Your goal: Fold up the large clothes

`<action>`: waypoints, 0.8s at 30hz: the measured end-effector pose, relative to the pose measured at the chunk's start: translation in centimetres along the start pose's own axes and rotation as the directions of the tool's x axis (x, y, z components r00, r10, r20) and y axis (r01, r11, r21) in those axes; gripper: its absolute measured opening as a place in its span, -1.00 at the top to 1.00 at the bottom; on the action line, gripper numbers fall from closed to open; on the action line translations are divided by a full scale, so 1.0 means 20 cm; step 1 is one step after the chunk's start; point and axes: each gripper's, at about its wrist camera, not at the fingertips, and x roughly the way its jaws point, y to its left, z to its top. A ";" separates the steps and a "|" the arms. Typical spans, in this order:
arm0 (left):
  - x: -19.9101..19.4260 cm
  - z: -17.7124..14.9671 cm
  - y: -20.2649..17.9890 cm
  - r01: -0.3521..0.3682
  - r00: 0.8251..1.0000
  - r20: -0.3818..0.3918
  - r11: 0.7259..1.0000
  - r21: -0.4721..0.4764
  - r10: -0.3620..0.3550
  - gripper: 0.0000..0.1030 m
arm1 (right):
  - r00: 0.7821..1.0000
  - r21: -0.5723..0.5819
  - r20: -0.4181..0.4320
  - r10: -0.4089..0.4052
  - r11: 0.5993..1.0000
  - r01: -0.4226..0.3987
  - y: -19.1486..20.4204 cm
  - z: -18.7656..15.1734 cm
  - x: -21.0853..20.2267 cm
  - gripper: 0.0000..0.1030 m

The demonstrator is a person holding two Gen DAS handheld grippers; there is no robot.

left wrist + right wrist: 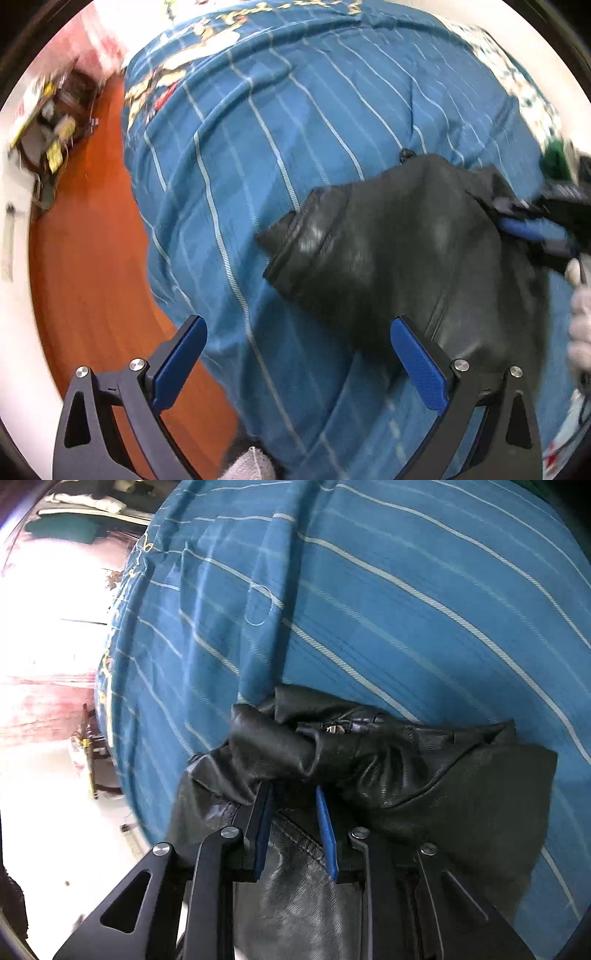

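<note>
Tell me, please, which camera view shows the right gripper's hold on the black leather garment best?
The right wrist view: the right gripper pinches a bunched fold of the black leather garment up close. The left wrist view shows this gripper only blurred, at the garment's edge.

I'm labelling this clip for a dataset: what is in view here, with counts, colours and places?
leather jacket: one, black, bunched on the bed.
bedspread: one, blue with pale stripes and a patterned border, covering the bed.
floor: one, orange-brown wood, beside the bed.
clutter: a blurred heap, mixed colours, on the floor by the wall.
left tongs: one, black with blue pads, open above the bedspread and the jacket's edge.
right tongs: one, same colours, closed on a fold of the jacket.
</note>
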 end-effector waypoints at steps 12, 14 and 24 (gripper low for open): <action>0.26 0.04 0.10 0.219 0.975 0.036 0.911 -0.349 -0.221 -0.54 | 0.959 0.174 0.096 0.266 0.944 -0.279 -0.77 -0.53 -0.33 -0.65; 0.21 0.07 0.07 0.209 0.978 0.079 0.931 -0.300 -0.194 0.16 | 0.935 0.187 0.055 0.350 0.917 -0.354 -0.84 -0.53 -0.20 -0.65; 0.11 0.12 0.07 0.228 0.973 0.085 0.940 -0.255 -0.213 0.49 | 0.890 0.081 0.057 0.452 0.886 -0.456 -0.64 -0.41 0.03 -0.34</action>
